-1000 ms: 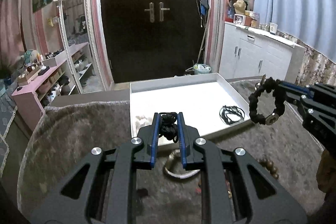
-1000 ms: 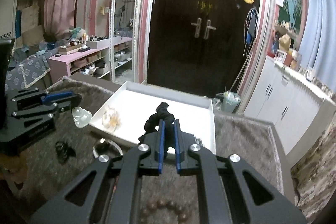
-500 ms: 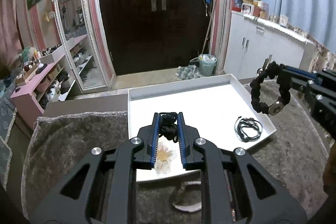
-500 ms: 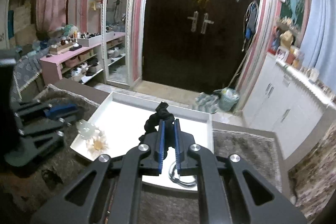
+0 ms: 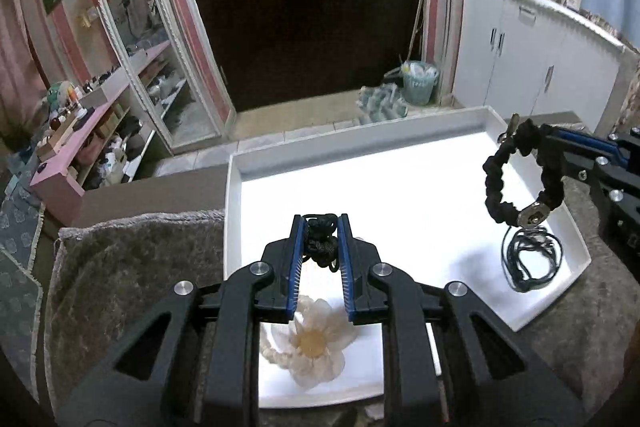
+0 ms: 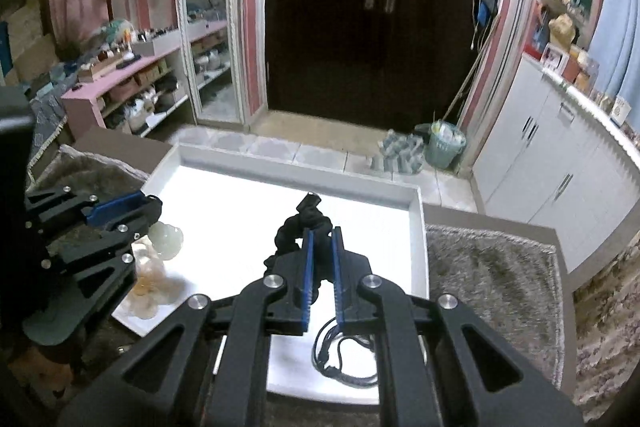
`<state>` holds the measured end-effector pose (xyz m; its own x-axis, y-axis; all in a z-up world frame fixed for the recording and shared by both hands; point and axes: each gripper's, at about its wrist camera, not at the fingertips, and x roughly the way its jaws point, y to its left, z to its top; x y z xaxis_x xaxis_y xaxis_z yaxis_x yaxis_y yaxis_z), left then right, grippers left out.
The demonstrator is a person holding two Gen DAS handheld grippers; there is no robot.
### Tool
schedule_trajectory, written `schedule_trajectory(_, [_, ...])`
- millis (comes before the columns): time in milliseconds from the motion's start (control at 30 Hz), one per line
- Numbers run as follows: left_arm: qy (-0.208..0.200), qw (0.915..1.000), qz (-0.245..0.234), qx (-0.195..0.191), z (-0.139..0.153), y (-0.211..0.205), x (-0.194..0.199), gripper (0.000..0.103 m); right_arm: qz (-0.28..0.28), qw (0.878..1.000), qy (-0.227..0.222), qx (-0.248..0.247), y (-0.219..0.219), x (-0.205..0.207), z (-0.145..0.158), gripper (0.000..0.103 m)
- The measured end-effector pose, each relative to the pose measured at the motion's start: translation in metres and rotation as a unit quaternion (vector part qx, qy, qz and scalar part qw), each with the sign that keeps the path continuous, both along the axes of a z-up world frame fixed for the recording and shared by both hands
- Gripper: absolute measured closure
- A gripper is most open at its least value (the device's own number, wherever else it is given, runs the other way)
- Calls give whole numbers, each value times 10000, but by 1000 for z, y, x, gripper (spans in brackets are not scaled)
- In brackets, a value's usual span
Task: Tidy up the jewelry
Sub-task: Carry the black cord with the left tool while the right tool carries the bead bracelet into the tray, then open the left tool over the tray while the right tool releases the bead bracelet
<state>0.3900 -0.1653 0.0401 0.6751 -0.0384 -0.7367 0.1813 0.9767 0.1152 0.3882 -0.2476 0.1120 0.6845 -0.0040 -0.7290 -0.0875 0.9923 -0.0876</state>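
Hanging upright from right gripper (image 5: pixel 532 143): bracelet (image 5: pixel 516 183).

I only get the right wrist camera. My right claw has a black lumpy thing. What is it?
Observer: From the left wrist camera it is a black braided bracelet, a full loop with a metal clasp at the bottom, hanging from the right claw.
Kid: Is the left claw holding something too?
Observer: Yes, the left claw pinches a bunched black cord.
Kid: What's the pale thing half behind it?
Observer: A pale flower with an amber middle, lying in the white tray.
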Motion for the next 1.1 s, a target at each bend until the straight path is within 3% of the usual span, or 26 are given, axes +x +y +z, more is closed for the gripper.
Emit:
schedule_trajectory(200, [391,9992,13,35,-25,-7,23,88,-65,9988,479,-112,-7,27,-35,95])
schedule_trajectory(433, [705,9974,44,113,-51,-10,44,88,-191,9958,883,112,-20,47,-63,95])
schedule_trajectory(767, [936,9954,134,170,-61,-13,62,87,-268,9921,1224,62,-27,56,-95,92])
schedule_trajectory(933, [981,9948,140,245,-62,-15,63,83,-353,9920,1204,156,-31,54,-96,91])
schedule_trajectory(1067, [957,9953,84,126,-51,-16,61,74,-354,9942,989,211,-34,44,-78,68])
schedule_trajectory(1100, [930,9956,32,74,-47,-16,60,71,-348,9946,950,219,-36,43,-73,67])
